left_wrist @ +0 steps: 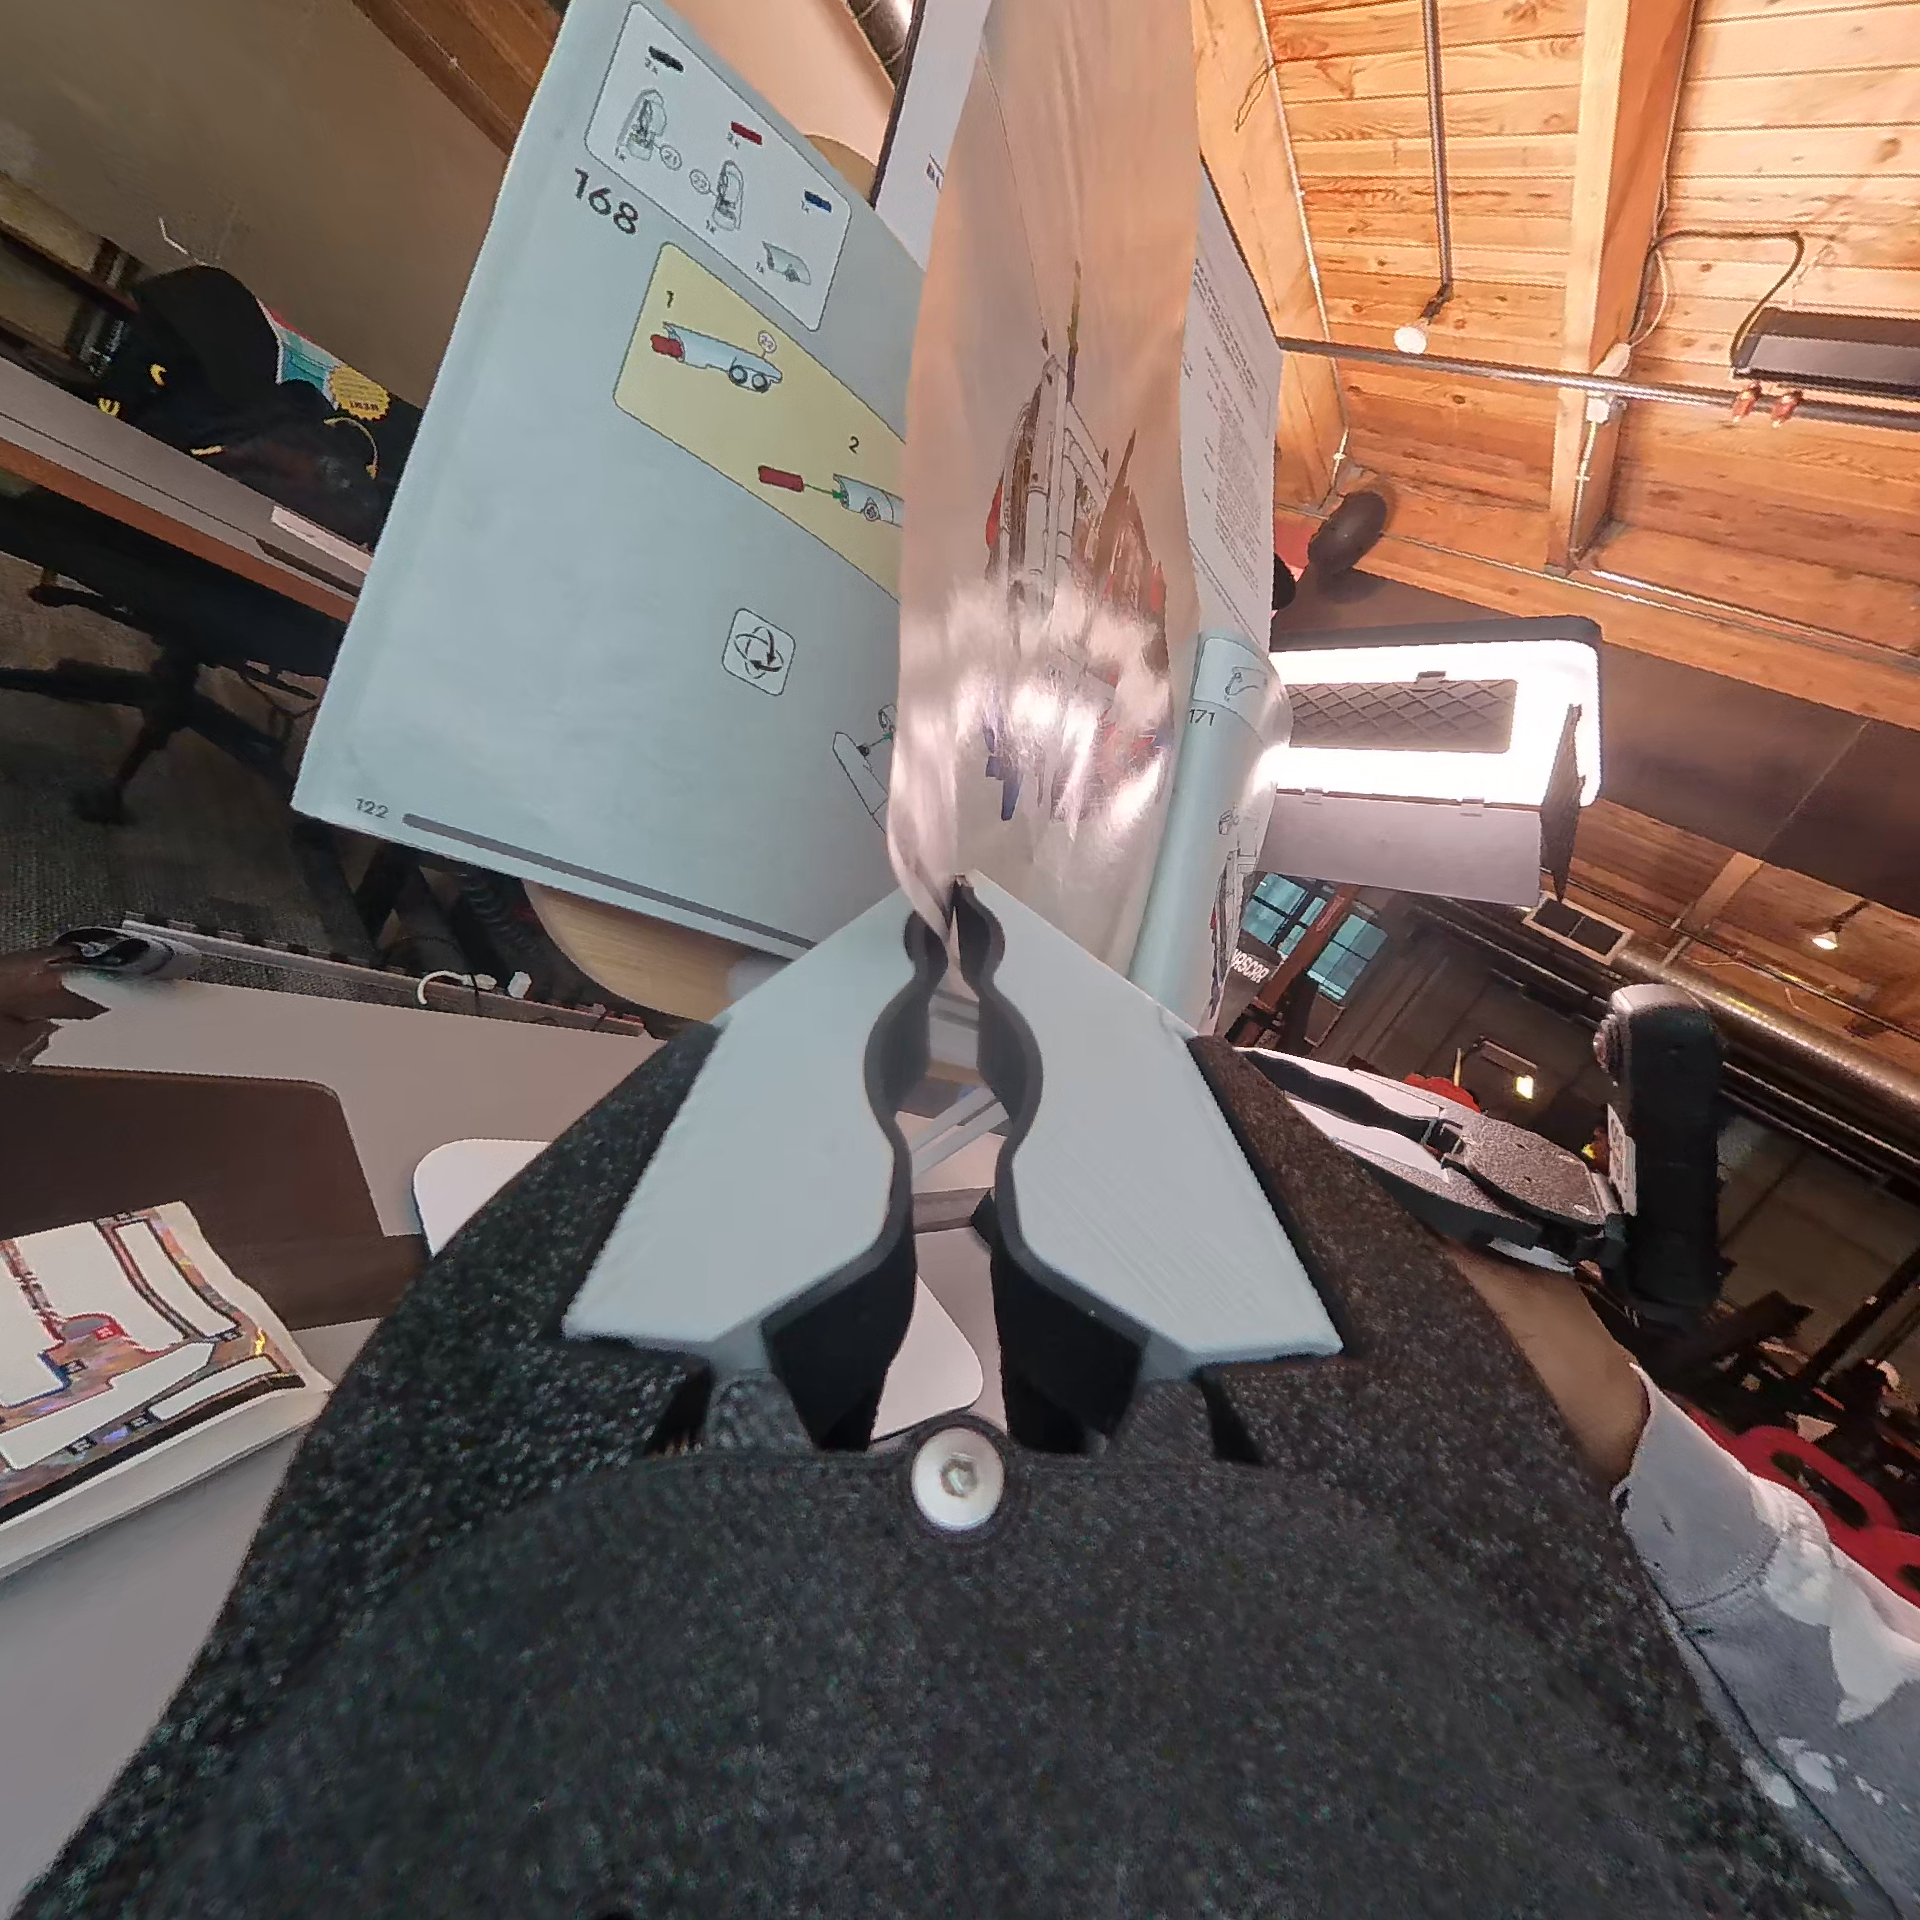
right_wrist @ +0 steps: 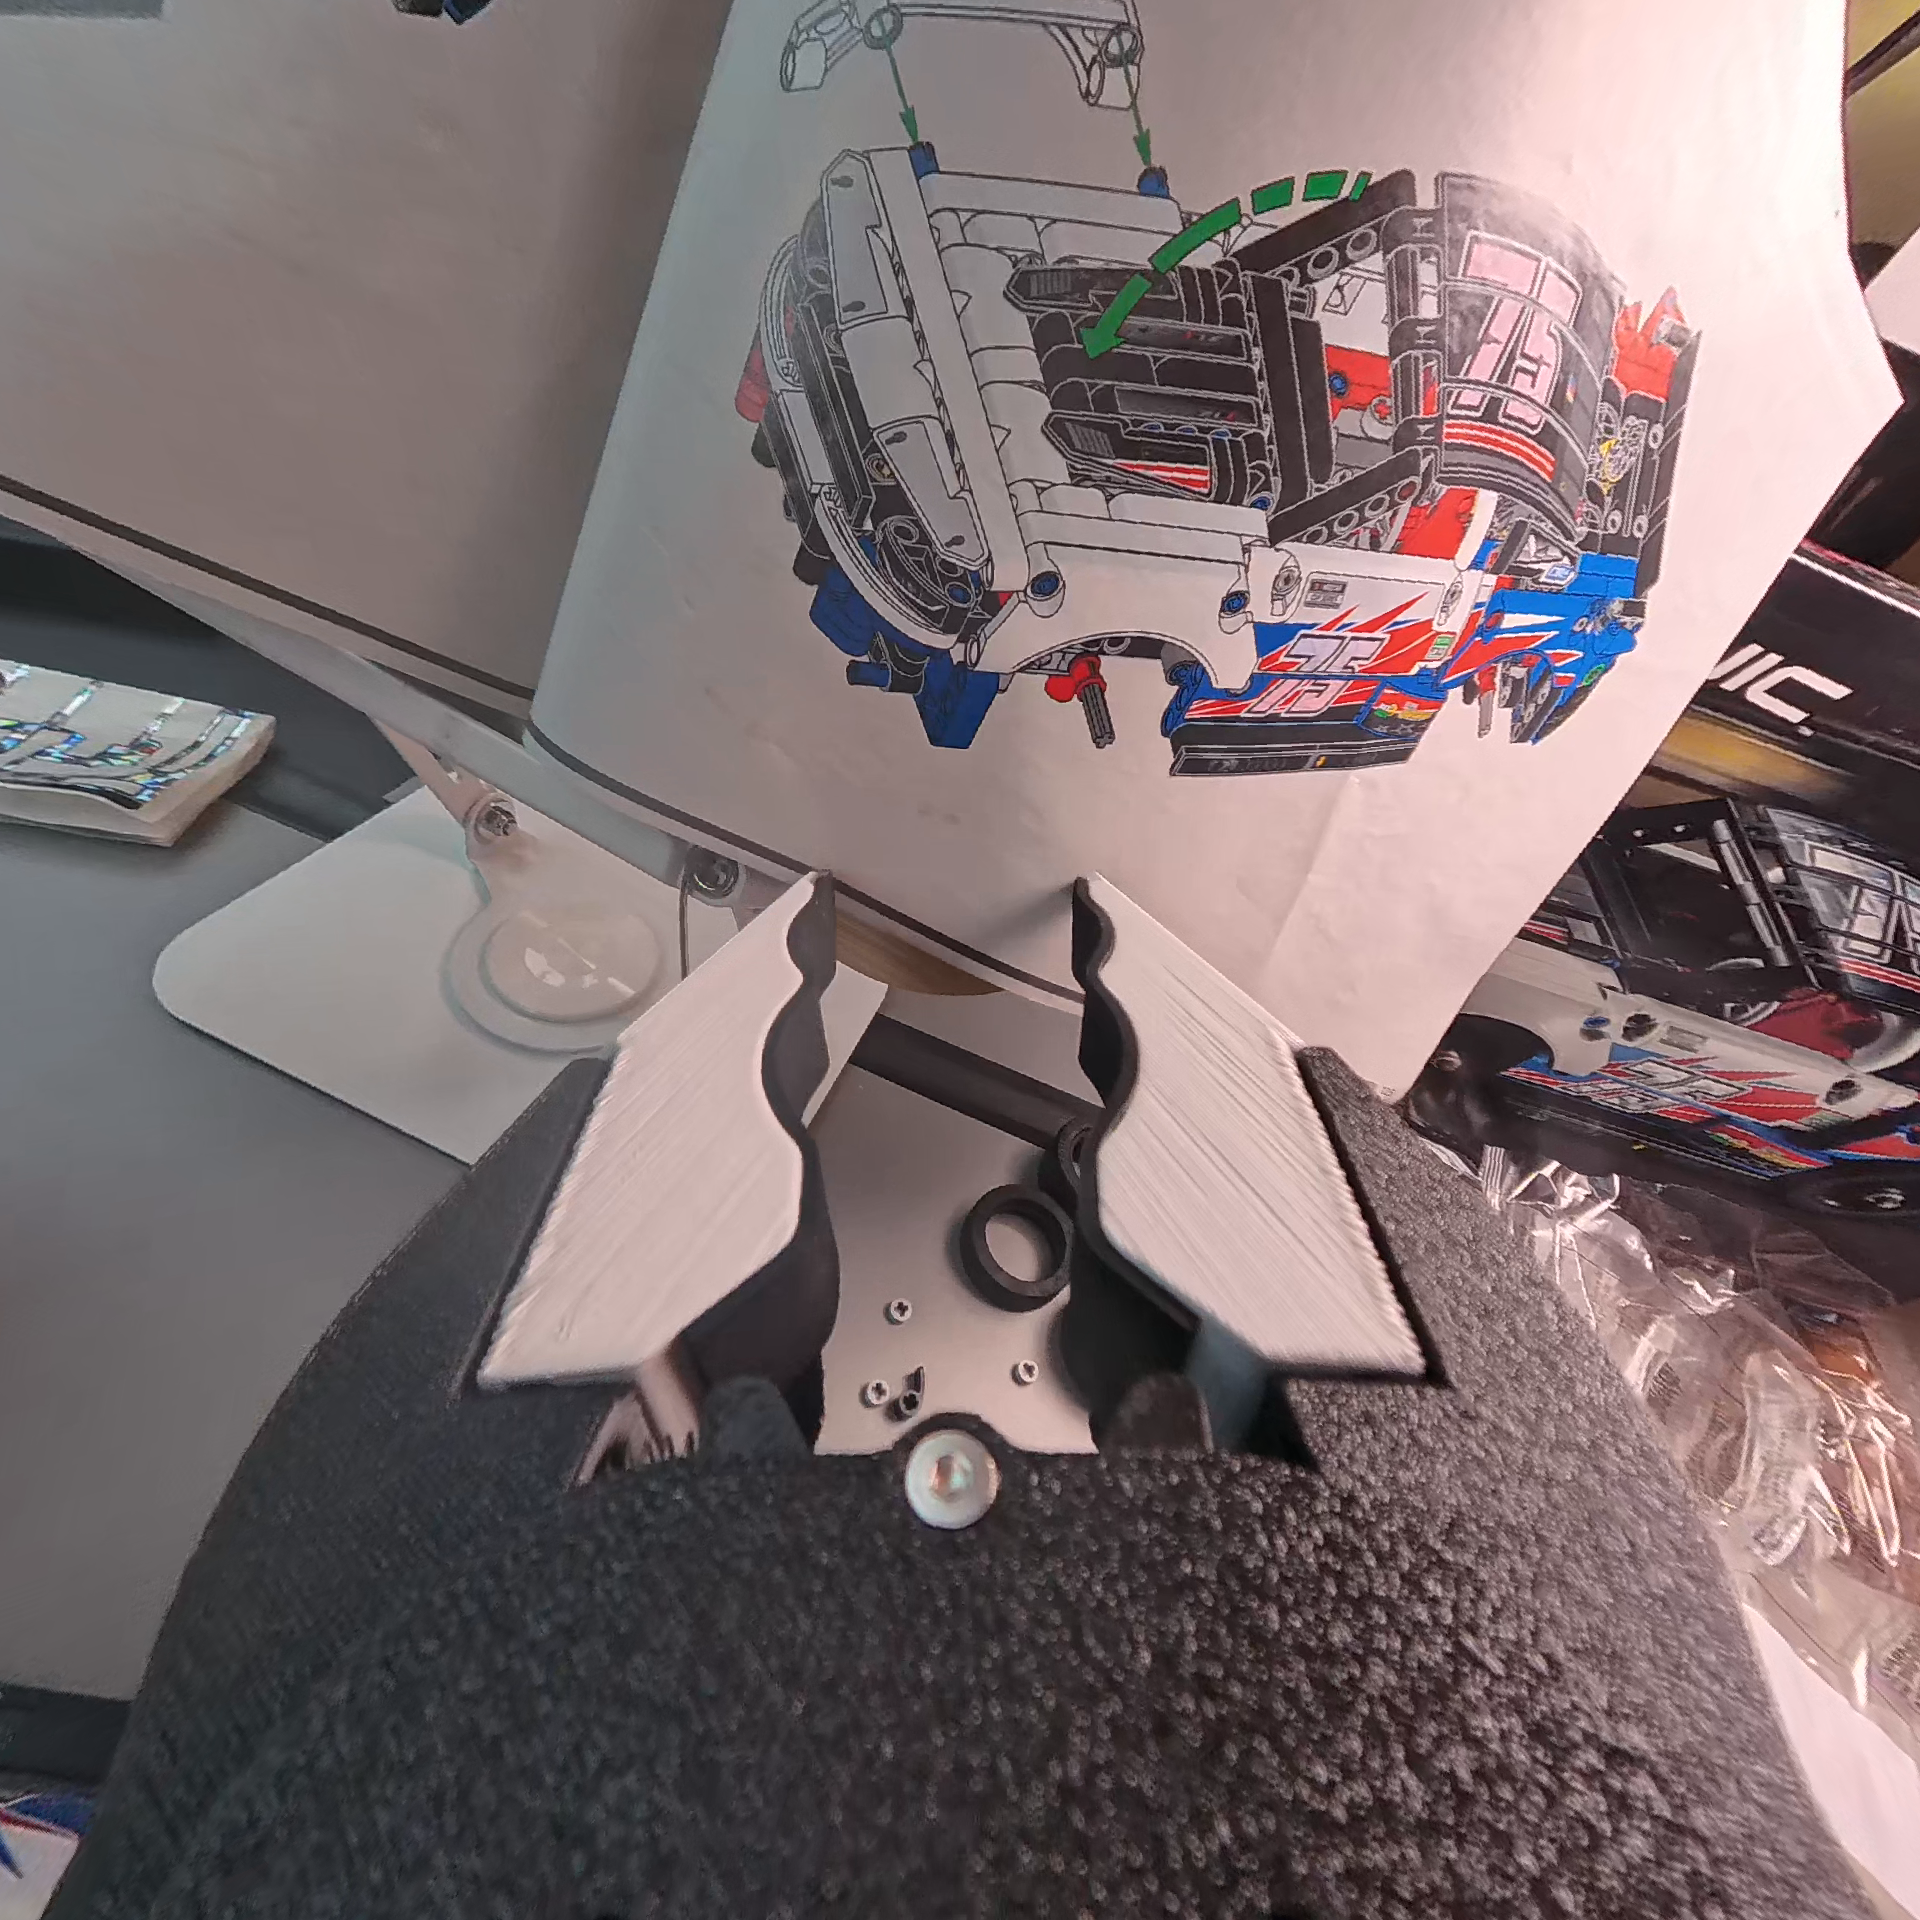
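An open building-instruction booklet point(left_wrist: 623, 499) stands on a tilted book stand. My left gripper point(left_wrist: 954, 902) is shut on the lower edge of one page point(left_wrist: 1049, 468), which stands lifted away from the booklet, curled and blurred. In the right wrist view the same page point(right_wrist: 1143, 468) shows a coloured drawing of a race car. My right gripper point(right_wrist: 951, 899) is open and empty just below that page's bottom edge, with the page above the gap between its fingers. The right gripper also shows at the right of the left wrist view point(left_wrist: 1652, 1143).
The stand's white base point(right_wrist: 312, 966) rests on a grey table. Black rubber tyres point(right_wrist: 1023, 1242) lie on a metal plate under my right gripper. A second booklet point(left_wrist: 125, 1340) lies flat at the left. A box with a car picture point(right_wrist: 1714, 1039) and clear plastic bags point(right_wrist: 1714, 1403) are at the right. Spacing between my two grippers at the tips: around 25 centimetres.
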`<state>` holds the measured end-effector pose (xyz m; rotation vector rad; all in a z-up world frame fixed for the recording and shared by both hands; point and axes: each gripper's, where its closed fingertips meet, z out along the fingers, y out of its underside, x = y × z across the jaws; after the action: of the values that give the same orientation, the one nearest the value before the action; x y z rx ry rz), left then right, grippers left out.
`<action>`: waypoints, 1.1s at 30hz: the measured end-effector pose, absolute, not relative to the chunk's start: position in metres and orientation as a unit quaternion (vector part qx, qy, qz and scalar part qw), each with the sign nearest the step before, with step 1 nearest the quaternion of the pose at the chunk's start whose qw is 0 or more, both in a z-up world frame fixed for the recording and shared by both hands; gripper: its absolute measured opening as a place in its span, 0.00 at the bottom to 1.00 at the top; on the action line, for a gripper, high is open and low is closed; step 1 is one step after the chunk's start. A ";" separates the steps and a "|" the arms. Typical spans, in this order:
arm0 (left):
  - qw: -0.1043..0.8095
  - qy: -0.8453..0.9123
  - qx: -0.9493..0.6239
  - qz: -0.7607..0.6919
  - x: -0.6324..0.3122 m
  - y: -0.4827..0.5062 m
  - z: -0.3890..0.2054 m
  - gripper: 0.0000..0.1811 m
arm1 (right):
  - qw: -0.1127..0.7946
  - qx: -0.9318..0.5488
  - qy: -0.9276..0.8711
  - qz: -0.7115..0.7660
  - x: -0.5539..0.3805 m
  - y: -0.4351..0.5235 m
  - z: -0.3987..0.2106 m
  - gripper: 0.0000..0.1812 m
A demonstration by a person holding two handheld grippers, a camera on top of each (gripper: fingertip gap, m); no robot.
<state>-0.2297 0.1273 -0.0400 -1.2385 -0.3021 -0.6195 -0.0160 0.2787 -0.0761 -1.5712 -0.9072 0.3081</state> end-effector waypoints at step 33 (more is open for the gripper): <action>0.770 -0.112 -0.554 -0.296 -0.217 0.115 -0.022 0.00 | 0.598 -0.682 -0.403 0.122 -0.006 0.271 -0.086 0.26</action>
<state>-0.2173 0.1147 -0.0216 -1.2026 -0.2432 -0.6426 -0.0065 0.2712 -0.0862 -1.5813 -0.9360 0.2829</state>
